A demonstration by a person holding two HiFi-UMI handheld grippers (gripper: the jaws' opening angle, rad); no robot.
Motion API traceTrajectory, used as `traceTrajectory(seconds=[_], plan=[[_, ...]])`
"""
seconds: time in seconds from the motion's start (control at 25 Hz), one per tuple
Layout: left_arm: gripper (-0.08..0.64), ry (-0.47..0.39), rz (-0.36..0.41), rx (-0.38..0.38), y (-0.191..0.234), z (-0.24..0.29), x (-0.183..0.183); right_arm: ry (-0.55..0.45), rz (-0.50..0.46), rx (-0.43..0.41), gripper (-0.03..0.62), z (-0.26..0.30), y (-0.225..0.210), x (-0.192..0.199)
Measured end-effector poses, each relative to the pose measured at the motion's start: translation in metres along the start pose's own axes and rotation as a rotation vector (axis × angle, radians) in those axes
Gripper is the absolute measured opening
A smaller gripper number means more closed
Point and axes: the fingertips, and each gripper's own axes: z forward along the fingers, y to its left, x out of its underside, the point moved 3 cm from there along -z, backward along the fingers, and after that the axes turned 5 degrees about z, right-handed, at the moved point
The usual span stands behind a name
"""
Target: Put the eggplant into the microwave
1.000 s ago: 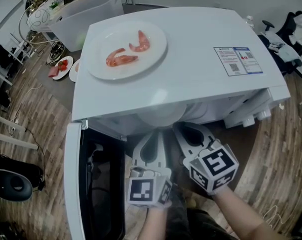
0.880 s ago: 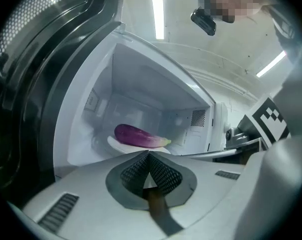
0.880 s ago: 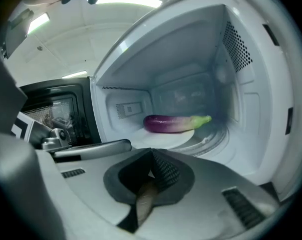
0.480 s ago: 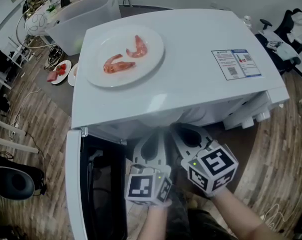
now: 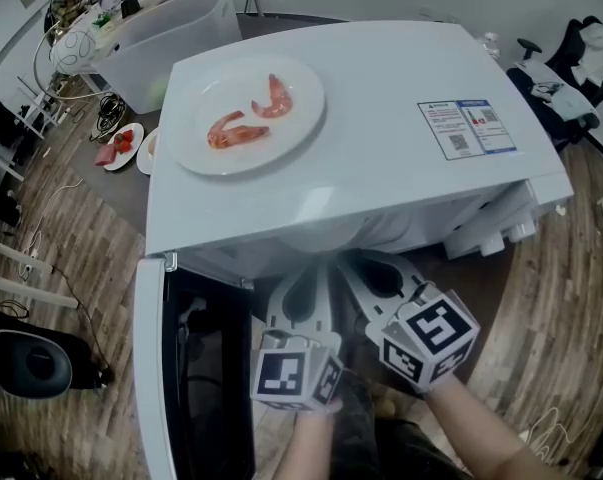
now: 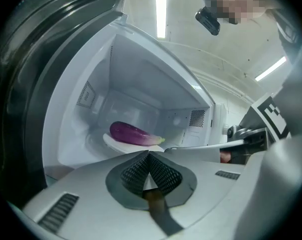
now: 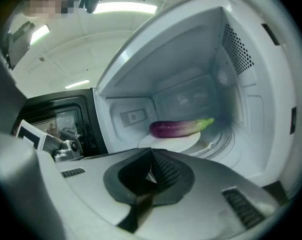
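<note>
Both the left gripper (image 6: 148, 156) and the right gripper (image 7: 152, 154) hover with jaws pressed together on nothing before the open microwave (image 5: 381, 118), the eggplant (image 6: 134, 134) already lying on a plate (image 7: 167, 142) inside it, so probably only swinging the door (image 5: 153, 368) closed remains.
</note>
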Motion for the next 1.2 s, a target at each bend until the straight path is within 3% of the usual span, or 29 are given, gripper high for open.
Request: traceTrajectory(seconds=[0.12,0.76,1.2], plan=[[0.0,-0.002,0.004,-0.005,-0.001,-0.006,0.001,-0.019,0.033,-0.023,0.006,-0.006,0.001,0.001],[0.0,-0.012,0.026,-0.003,-0.041,-0.06,0.002,0.025,-0.021,-0.062,0.003,-0.069,0.032,0.022],[0.0,0.024,-0.047,0.02,-0.078,-0.112,0.017,0.052,-0.03,-0.098,0.003,-0.127,0.055,0.039]])
